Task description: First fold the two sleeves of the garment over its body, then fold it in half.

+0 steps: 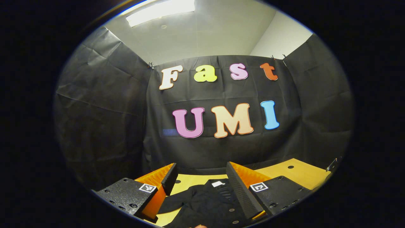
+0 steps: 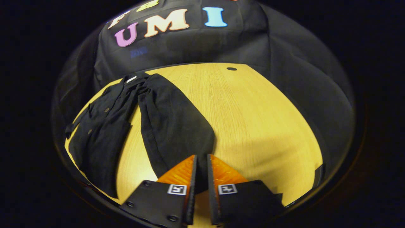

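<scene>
A black buttoned shirt (image 2: 104,126) lies on the yellow wooden table (image 2: 253,110), collar toward the booth wall. One long sleeve (image 2: 174,120) stretches out from the shoulder toward my right gripper (image 2: 202,157). That gripper is shut on the sleeve's cuff end, and dark cloth shows between its fingers. In the left gripper view the shirt (image 1: 205,202) lies below my left gripper (image 1: 201,167), its collar and white neck label (image 1: 217,183) between the fingers. The left gripper is open, holds nothing, and is raised above the cloth.
The black cloth wall (image 2: 190,47) closes off the far edge of the table. A round hole (image 2: 231,68) is in the tabletop near the back. Bare wood (image 1: 294,174) spreads to the right of the shirt.
</scene>
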### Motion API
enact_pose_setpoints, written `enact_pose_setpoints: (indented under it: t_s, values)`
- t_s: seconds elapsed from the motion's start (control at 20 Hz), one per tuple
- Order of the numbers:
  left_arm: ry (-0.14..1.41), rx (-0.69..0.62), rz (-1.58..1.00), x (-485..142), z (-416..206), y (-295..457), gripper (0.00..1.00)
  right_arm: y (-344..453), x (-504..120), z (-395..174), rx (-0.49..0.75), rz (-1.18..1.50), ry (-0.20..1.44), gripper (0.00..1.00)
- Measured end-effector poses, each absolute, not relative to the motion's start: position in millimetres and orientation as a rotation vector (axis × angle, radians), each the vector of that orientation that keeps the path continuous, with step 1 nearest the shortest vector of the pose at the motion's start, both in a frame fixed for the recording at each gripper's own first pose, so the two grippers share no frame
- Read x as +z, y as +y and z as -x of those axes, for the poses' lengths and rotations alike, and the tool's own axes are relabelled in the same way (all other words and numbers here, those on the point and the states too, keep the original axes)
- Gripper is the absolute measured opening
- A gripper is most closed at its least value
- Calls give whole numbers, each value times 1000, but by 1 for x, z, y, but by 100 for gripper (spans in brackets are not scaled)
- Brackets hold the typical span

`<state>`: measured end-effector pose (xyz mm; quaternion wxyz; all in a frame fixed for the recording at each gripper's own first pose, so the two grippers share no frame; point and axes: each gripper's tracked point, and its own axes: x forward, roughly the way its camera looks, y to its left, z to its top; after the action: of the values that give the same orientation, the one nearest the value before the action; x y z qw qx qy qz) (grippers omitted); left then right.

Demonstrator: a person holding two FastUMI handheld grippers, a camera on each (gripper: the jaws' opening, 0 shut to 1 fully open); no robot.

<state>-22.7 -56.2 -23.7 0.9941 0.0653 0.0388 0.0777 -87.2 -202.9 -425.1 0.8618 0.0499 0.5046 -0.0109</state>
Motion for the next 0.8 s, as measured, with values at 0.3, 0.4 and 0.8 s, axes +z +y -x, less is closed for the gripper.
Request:
enact_pose_setpoints:
  t_s: [0.3,0.4,0.8]
  values:
    - [80,196,-134,-26,25,-16,93,-194,-388,47,-122,-240,970,7]
    - [94,204,-135,-30,25,-2,93,-183,-363,25,-113,-258,914,7]
    - [149,249,-133,-49,29,63,93,-68,-269,-64,62,-179,710,6]
